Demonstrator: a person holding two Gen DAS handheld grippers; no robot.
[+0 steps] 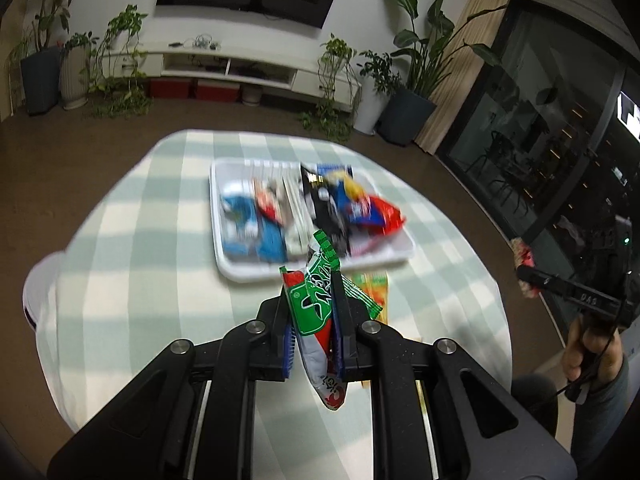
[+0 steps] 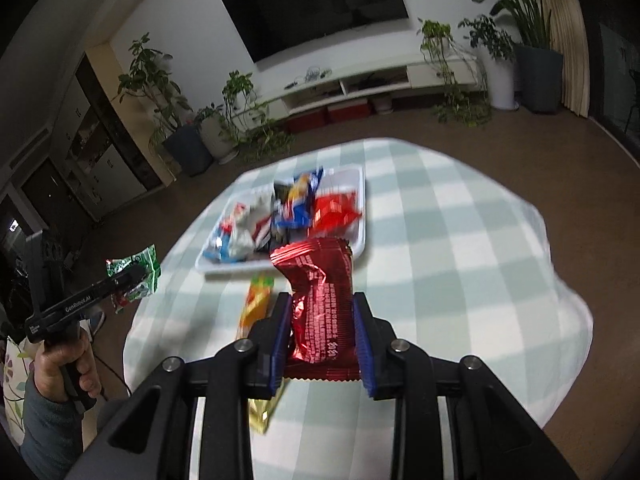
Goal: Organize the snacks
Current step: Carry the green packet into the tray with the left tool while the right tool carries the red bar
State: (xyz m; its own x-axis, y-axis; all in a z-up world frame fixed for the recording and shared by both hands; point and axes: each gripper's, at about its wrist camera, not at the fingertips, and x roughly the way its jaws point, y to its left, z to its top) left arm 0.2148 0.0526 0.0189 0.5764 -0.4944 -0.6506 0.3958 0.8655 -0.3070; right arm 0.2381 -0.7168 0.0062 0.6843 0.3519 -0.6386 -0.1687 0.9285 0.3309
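My left gripper (image 1: 312,284) is shut on a green, white and red snack packet (image 1: 314,308), held above the table just short of the white tray (image 1: 240,270). It also shows in the right wrist view (image 2: 136,274) at far left. My right gripper (image 2: 320,300) is shut on a dark red foil snack bag (image 2: 320,300), held above the table near the tray's (image 2: 362,200) near edge. In the left wrist view the right gripper (image 1: 524,268) is at far right. The tray holds several snack packets, blue, red, black and white.
An orange-yellow packet (image 2: 256,300) lies on the checked tablecloth (image 2: 460,260) before the tray, and a gold packet (image 2: 262,412) lies under my right gripper. The round table's edge drops to brown floor all around. Plants and a TV cabinet stand beyond.
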